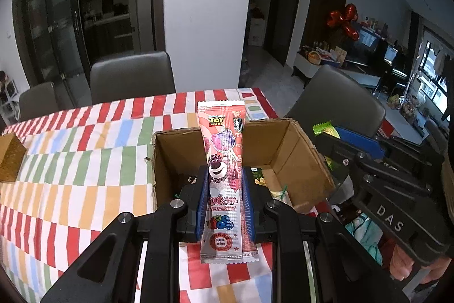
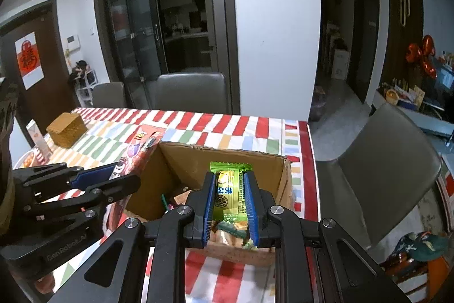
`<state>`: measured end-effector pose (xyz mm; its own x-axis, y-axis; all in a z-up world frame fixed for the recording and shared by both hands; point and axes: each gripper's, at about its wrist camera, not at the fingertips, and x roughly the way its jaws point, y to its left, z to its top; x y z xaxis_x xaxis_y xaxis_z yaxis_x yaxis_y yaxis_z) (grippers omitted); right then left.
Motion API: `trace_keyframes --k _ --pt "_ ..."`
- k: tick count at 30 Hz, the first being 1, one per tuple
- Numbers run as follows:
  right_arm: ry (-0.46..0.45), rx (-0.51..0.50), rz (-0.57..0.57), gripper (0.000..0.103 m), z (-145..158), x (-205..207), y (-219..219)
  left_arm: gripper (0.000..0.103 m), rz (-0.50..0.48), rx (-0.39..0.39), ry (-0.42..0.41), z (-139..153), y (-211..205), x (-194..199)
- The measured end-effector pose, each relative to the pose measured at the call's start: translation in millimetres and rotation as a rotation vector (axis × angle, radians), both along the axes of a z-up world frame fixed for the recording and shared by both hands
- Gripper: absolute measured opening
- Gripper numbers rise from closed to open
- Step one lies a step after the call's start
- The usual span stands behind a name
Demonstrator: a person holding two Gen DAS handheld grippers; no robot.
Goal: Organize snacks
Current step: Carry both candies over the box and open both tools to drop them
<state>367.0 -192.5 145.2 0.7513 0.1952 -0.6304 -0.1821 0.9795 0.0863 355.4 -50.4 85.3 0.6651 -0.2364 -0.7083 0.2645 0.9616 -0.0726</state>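
My left gripper (image 1: pixel 224 178) is shut on a long red Toy Story snack packet (image 1: pixel 222 149), held upright over the near edge of an open cardboard box (image 1: pixel 283 149). My right gripper (image 2: pixel 229 181) is shut on a green snack packet (image 2: pixel 228 189), held over the same box (image 2: pixel 198 158), which has several snacks (image 2: pixel 232 229) at its bottom. The left gripper (image 2: pixel 93 178) with the red packet (image 2: pixel 136 152) shows at the left of the right wrist view. The right gripper (image 1: pixel 357 144) with the green packet (image 1: pixel 323 129) shows at the right of the left wrist view.
The box stands on a table with a striped red, green and yellow cloth (image 1: pixel 85 161). A small woven box (image 2: pixel 66 129) and a carton (image 2: pixel 38 137) sit at the far left. Grey chairs (image 2: pixel 193 90) stand behind the table and another (image 2: pixel 391 161) to its right.
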Motion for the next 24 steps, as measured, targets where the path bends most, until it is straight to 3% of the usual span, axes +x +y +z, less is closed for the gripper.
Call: trace_keyframes --k 6,8,9,12,18,21,24 --pt "0.077 0.011 -0.002 0.022 -12 25 -1 0.023 0.013 0.010 0.059 -12 -4 25" --pt "0.096 0.016 -0.006 0.022 -17 30 -1 0.027 0.012 0.020 0.072 -16 -4 34" --pt "0.109 0.017 -0.009 0.022 -21 33 -1 0.033 0.014 0.025 0.073 -18 -3 36" --pt "0.126 0.023 -0.025 0.029 -27 36 -4 0.033 0.034 0.043 0.057 -20 0 32" --pt "0.093 -0.023 -0.028 0.039 -27 22 -2 0.034 0.063 0.072 0.022 -19 10 11" --pt "0.075 -0.023 -0.020 0.040 -23 10 -1 0.039 0.080 0.084 -0.007 -16 14 -4" --pt "0.039 -0.028 -0.022 0.048 -19 -7 -3 0.043 0.090 0.086 -0.038 -12 17 -22"
